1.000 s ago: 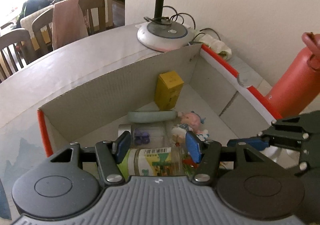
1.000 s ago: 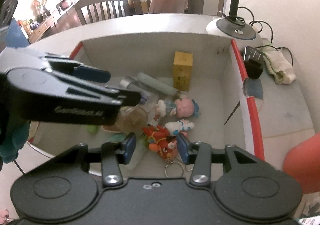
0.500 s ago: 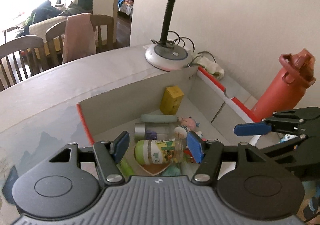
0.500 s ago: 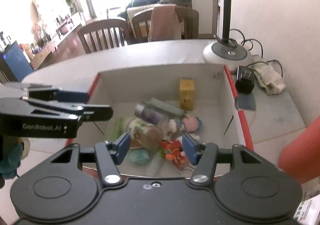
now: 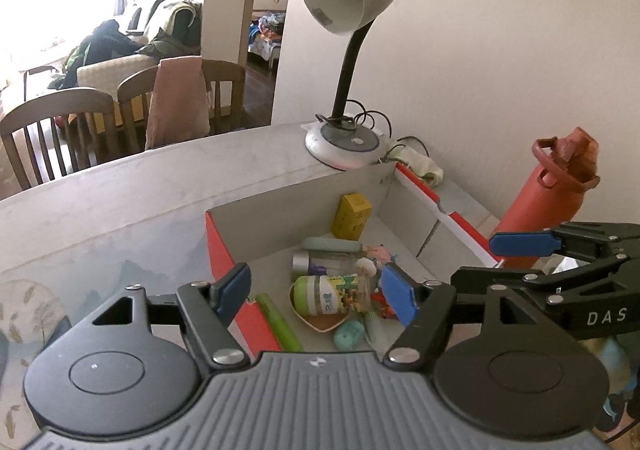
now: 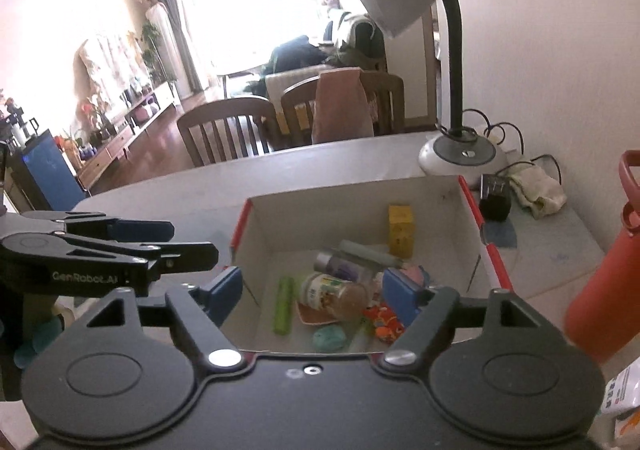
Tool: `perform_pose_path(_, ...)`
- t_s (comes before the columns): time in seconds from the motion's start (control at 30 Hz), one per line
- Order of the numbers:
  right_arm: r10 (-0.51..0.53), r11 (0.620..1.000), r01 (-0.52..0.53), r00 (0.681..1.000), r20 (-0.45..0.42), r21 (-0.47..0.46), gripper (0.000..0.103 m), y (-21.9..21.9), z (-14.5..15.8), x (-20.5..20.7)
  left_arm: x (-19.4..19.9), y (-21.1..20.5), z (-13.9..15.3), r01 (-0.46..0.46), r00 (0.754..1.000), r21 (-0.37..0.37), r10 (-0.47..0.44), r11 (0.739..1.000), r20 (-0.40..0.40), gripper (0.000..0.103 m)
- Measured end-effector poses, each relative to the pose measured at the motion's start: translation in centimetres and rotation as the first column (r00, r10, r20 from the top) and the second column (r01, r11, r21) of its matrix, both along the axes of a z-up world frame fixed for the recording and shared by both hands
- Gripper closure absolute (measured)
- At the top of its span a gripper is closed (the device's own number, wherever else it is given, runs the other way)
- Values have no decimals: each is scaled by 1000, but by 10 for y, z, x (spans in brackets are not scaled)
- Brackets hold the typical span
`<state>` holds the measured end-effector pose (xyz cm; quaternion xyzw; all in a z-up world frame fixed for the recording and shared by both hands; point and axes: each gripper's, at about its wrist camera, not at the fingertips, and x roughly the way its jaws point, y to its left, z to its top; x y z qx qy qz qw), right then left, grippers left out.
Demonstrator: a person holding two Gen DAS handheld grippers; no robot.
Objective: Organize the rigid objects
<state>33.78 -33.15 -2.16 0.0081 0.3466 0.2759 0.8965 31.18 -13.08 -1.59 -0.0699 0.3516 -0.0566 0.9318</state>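
Note:
An open cardboard box with red edges (image 5: 280, 217) (image 6: 352, 193) sits on the table. In it lie a green-capped labelled jar (image 5: 330, 289) (image 6: 332, 290), a clear jar with a silver lid (image 5: 320, 261), a yellow carton (image 5: 353, 216) (image 6: 401, 225), a green stick (image 5: 279, 321) (image 6: 283, 304), a teal piece (image 5: 348, 334), a pale tube and small figurines. My left gripper (image 5: 316, 292) is open and empty, held above the box's near side. My right gripper (image 6: 312, 290) is open and empty above the box; it shows at the right of the left wrist view (image 5: 520, 250).
A white desk lamp (image 5: 344, 137) (image 6: 460, 153) stands behind the box by the wall. A red water bottle (image 5: 548, 197) (image 6: 608, 282) stands to the right of the box. A black plug (image 6: 496, 197), a cloth (image 6: 536, 189) and chairs (image 6: 232, 133) lie beyond.
Both grippers have risen and pulled back from inside the box. The green-capped jar now lies in the box, clear of my left fingers.

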Motion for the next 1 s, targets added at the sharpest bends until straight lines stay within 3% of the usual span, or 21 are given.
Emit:
perform_pose_path(0.07, -6, 1000, 6, 1000, 20, 10, 20, 1, 3, -8, -7, 0, 3, -1, 1000, 9, 1, 1000, 13, 31)
perform_pose_path(0.17, -18, 999, 17, 999, 37, 28, 15, 0, 6, -17, -18, 3, 7, -1, 1000, -1, 1, 1000, 28, 22)
perform_pose_path(0.5, -101, 993, 96, 992, 75, 67, 1, -9, 9, -45, -42, 8, 11, 5, 999, -34, -4, 999, 32, 15)
perform_pose_path(0.63, -138, 989, 131, 986, 96, 74, 1, -14, 10, -56, -50, 10, 12, 7, 999, -43, -5, 999, 36, 1)
perform_pose_path(0.83, -162, 985, 157, 982, 91, 65, 1, -16, 8, -68, -59, 10, 10, 22, 999, -66, -20, 998, 31, 1)
perform_pose_path(1.0, -179, 982, 174, 981, 78, 72, 1, -20, 6, -76, -68, 3, 10, 31, 998, -44, -29, 999, 51, 1)
